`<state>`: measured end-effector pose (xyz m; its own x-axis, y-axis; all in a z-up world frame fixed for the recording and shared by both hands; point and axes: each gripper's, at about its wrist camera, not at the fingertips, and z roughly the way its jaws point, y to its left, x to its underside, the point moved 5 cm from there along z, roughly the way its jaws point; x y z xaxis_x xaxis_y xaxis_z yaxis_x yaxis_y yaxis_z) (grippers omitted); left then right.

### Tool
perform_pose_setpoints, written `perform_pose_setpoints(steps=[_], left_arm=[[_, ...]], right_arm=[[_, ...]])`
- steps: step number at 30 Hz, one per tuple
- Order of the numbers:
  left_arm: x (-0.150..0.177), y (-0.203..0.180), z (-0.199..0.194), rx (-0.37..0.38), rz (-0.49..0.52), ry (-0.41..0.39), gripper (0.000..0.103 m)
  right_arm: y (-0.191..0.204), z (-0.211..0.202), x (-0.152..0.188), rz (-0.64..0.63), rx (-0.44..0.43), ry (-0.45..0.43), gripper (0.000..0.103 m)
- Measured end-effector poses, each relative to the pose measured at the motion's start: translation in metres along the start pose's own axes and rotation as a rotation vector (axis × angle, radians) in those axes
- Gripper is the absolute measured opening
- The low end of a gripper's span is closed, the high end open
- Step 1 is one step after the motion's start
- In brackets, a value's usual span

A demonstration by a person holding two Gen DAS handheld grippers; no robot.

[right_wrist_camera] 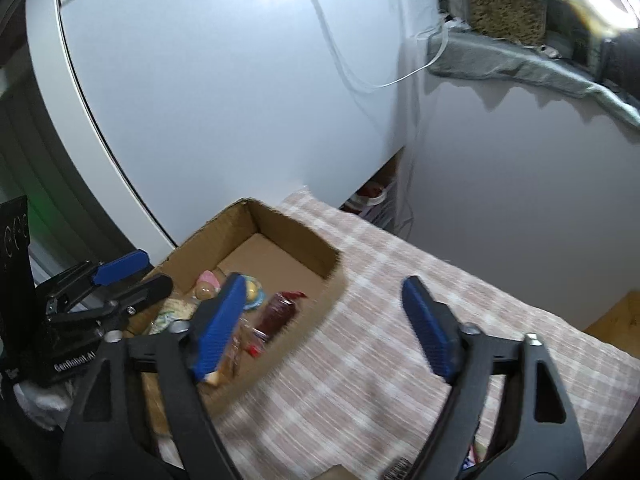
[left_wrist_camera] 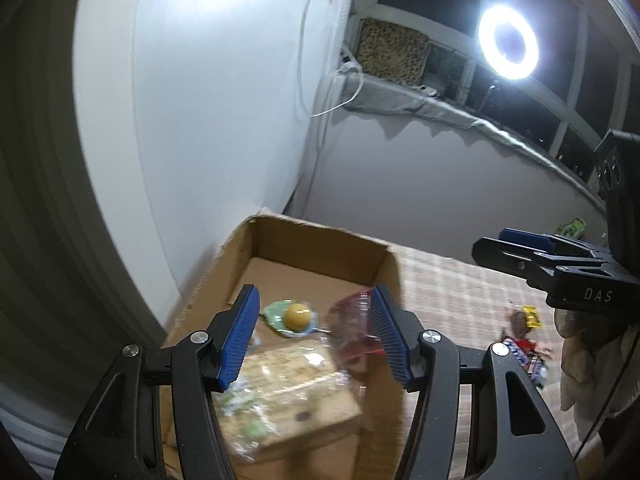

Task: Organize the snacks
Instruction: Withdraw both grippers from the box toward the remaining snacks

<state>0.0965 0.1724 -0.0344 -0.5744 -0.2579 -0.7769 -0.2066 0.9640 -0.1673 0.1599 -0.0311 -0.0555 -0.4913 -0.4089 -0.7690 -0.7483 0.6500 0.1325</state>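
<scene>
2 ribbed blue-padded claws, left claw point(left_wrist_camera: 314, 336) and right claw point(right_wrist_camera: 326, 326), gape empty over cardboard box point(left_wrist_camera: 320, 240); checked cloth point(right_wrist_camera: 360, 360).

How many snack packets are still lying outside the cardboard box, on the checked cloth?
About 3, though blur may hide more: a yellow packet, a brown wrapper beside it, and a blue-and-red candy bar nearer the camera, all right of the cardboard box.
</scene>
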Motion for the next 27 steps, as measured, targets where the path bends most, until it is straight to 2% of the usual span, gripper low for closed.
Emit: perform_pose_setpoints(steps=[8, 11, 12, 17, 27], left_arm=[[0.003, -0.048, -0.018, 0.101, 0.054, -0.024, 0.057], [0.009, -0.068, -0.02, 0.137, 0.082, -0.017, 0.057], [0.011, -0.074, -0.02, 0.15, 0.09, -0.012, 0.057], [0.026, -0.106, -0.013, 0.21, 0.125, 0.025, 0.057], [0.061, -0.156, 0.007, 0.282, 0.198, 0.123, 0.057]], right_arm=[[-0.048, -0.056, 0.027, 0.011, 0.078, -0.035, 0.086], [-0.068, -0.073, 0.043, 0.018, 0.112, -0.035, 0.1], [-0.074, -0.079, 0.048, 0.018, 0.13, -0.042, 0.101], [-0.106, -0.099, 0.078, 0.024, 0.211, -0.025, 0.101], [-0.152, -0.117, 0.131, 0.083, 0.266, 0.041, 0.101]])
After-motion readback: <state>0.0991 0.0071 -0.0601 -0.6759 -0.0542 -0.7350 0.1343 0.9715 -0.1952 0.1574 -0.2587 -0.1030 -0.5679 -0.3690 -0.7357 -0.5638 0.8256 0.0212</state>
